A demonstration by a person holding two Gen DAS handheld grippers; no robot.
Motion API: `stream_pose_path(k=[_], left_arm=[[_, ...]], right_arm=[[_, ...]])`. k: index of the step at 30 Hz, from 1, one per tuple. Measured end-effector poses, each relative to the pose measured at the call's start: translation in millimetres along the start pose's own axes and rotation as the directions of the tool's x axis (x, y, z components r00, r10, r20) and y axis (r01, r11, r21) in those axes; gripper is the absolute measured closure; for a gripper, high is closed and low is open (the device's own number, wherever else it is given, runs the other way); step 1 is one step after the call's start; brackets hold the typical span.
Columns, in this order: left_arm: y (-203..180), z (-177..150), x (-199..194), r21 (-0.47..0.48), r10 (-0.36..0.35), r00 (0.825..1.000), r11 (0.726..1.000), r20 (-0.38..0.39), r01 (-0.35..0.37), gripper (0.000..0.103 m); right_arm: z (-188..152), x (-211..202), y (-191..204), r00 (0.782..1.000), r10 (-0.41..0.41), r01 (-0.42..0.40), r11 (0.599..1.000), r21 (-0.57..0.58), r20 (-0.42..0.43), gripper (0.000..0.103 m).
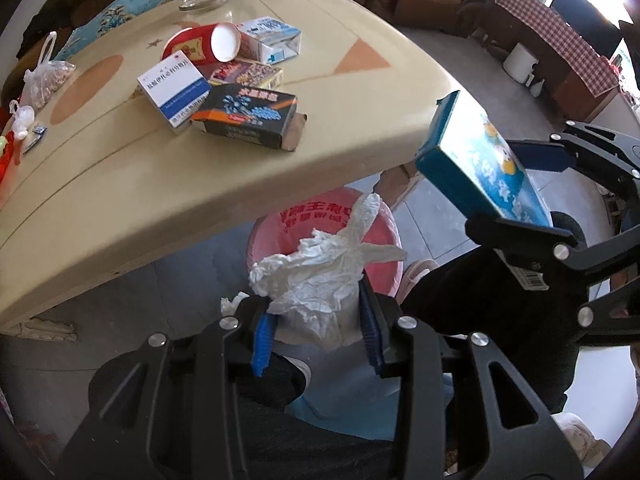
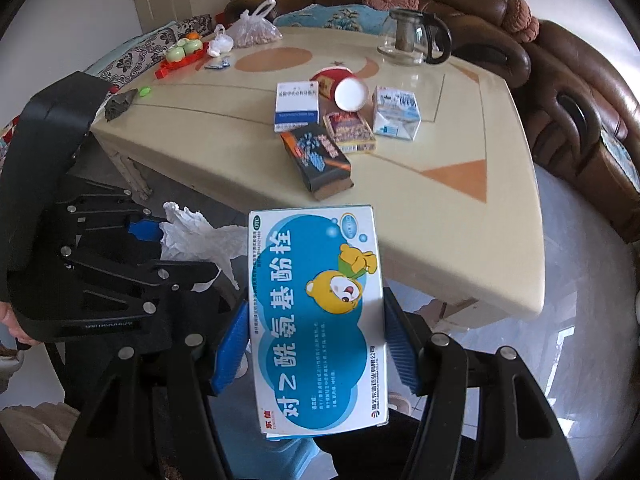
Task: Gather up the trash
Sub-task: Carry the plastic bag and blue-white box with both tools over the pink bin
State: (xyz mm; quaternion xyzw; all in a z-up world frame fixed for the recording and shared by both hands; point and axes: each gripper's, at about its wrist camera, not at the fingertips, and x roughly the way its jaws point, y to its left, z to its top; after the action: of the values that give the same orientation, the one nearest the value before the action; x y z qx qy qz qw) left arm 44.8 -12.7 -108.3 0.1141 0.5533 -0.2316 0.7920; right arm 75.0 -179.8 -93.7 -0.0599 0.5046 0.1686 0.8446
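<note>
Left gripper (image 1: 316,320) clamped on crumpled tissue (image 1: 320,268), low centre of frame, above the pink bin (image 1: 384,248). Right gripper (image 2: 316,344) pinching the blue box (image 2: 316,320), lower centre. Best centred over the bin mouth before letting go, tissue first.

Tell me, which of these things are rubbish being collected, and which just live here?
Trash job: crumpled tissue in the left gripper; blue medicine box in the right gripper; pink-lined bin; boxes and red cup on the table.

Lying about: glass teapot; bag of nuts; toys.
</note>
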Motion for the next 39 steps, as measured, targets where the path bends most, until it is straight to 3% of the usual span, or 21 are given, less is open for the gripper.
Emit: stream_pose_path(k=[3, 21, 34, 39], left_arm=[[-3, 0, 8, 0.007, 0.007, 1.000, 1.000, -0.005, -0.006, 0.067], [-9, -8, 71, -0.013, -0.037, 0.995, 0.999, -0.090, 0.036, 0.067], [10, -15, 129, -0.124, -0.143, 0.976, 0.985, -0.163, 0.123, 0.067], [18, -20, 160, -0.190, -0.181, 0.960, 0.972, -0.212, 0.141, 0.067]], right_arm=[[-5, 7, 0, 0.999, -0.038, 0.038, 0.999, -0.018, 0.002, 0.043], [-31, 83, -15, 0.994, 0.031, -0.025, 0.998, 0.060, -0.106, 0.043], [-40, 138, -24, 0.987, 0.046, -0.033, 0.996, 0.088, -0.152, 0.043], [-47, 165, -31, 0.984, 0.035, -0.018, 0.995, 0.100, -0.177, 0.043]])
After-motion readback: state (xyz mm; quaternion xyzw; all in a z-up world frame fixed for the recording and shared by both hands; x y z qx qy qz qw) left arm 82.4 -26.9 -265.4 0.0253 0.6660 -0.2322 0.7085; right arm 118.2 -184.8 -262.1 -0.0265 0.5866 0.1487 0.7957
